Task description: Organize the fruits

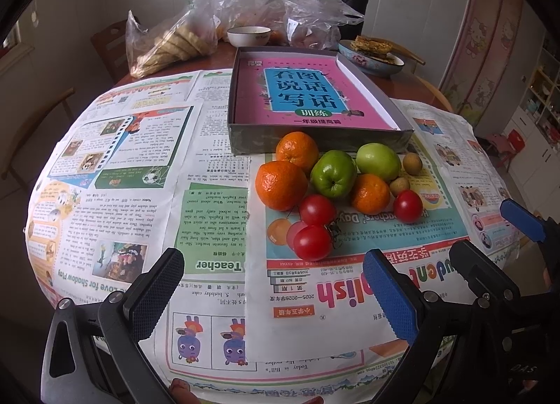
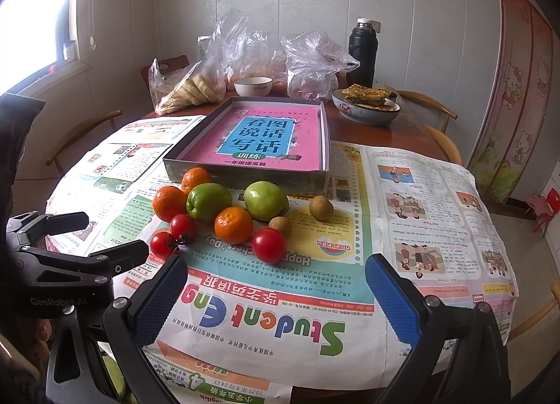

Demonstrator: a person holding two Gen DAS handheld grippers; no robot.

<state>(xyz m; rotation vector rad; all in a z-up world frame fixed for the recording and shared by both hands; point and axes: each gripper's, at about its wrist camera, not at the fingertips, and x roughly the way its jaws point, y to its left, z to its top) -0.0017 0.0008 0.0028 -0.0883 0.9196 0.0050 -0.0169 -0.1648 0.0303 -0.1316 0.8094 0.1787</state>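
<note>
A pile of fruit lies on newspaper in front of a grey box that holds a pink book. The pile has three oranges, two green apples, three red tomatoes and two small brown longans. My left gripper hangs open, just short of the nearest tomato. My right gripper is open too, near the right-hand tomato. Neither holds anything.
At the back of the round table stand clear plastic bags of food, a white bowl, a black thermos and a patterned dish of flatbread. Wooden chairs ring the table. Newspaper covers the near half.
</note>
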